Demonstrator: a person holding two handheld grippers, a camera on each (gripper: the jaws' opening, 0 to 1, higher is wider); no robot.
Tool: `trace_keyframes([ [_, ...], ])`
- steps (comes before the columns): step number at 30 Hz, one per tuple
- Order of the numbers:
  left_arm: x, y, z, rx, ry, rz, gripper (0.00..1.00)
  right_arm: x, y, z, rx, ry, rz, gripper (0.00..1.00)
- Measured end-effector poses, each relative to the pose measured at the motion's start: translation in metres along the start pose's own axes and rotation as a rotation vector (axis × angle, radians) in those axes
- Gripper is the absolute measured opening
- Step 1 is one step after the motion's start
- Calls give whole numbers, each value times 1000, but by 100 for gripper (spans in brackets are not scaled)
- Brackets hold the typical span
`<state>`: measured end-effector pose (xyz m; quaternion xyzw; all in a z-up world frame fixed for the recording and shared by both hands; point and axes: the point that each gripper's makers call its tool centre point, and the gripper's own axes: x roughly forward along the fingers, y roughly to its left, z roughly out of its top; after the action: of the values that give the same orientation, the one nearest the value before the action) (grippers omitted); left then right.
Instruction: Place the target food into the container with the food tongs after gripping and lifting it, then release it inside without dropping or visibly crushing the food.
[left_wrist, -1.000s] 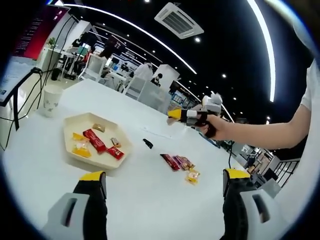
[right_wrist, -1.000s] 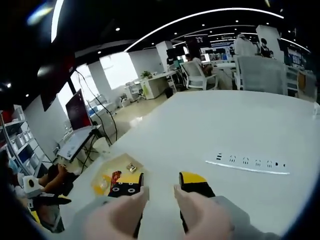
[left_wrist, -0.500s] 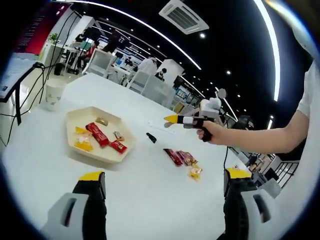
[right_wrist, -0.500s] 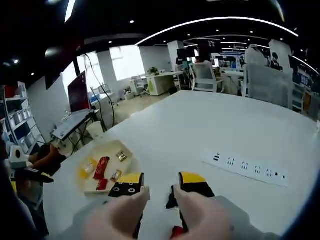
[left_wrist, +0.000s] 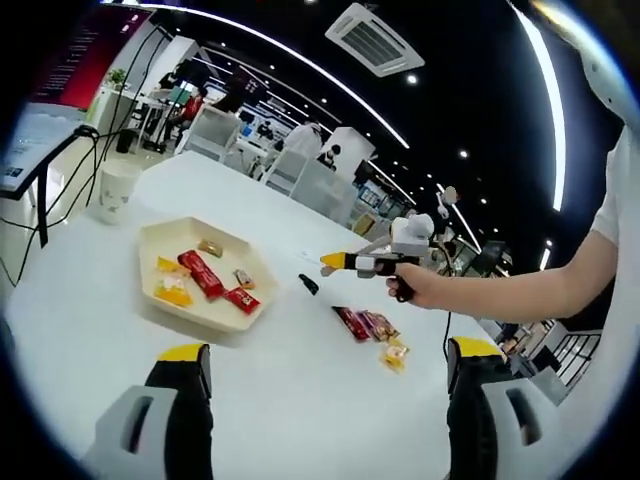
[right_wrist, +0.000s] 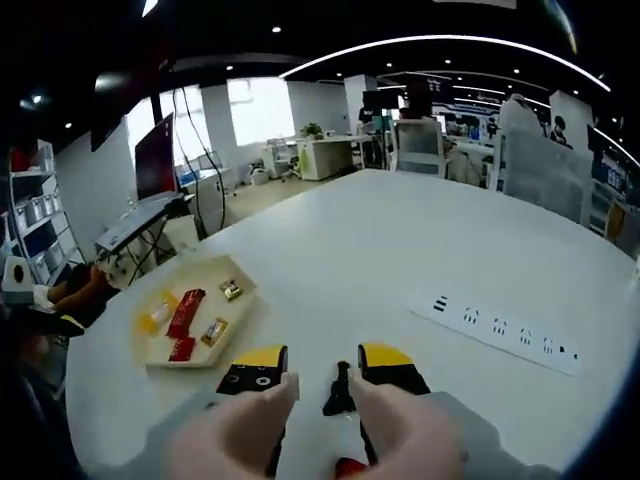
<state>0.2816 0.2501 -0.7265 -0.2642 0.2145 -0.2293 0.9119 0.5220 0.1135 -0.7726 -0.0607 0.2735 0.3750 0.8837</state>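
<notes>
Here, the wrapped snacks (left_wrist: 372, 326), small pieces in red and yellow wrappers, are seen lying loose on the white table (left_wrist: 90, 310) well apart from the beige tray (left_wrist: 172, 236), which already holds several like pieces, so none is gripped yet. The right gripper (left_wrist: 345, 262) is held above the table between tray and snacks, jaws slightly apart and empty, probably for an approach. The left gripper (left_wrist: 325, 365) is kept back, jaws wide apart.
</notes>
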Motion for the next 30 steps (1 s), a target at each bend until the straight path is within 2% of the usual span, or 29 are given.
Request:
trace_keyframes([
  [13,-2,1,-5,-19,-1,11,99,17,-4,-15,-22,53,6,28],
  [18,-3,0,-1,-3,-15,10,99,24,-3,-21,-28,73,8,28],
  [25,-5,2,-2,-24,2,23,99,29,-1,-28,-23,91,10,28],
  [27,-5,3,-3,-29,5,24,99,29,0,-38,-51,135,8,28],
  [28,-6,3,-3,-30,8,26,99,30,1,-40,-63,128,6,28],
  [29,-6,4,-4,-29,11,30,99,30,0,-35,-74,91,3,28],
  [30,-6,5,-4,-29,11,31,99,29,0,-37,-54,107,1,28],
])
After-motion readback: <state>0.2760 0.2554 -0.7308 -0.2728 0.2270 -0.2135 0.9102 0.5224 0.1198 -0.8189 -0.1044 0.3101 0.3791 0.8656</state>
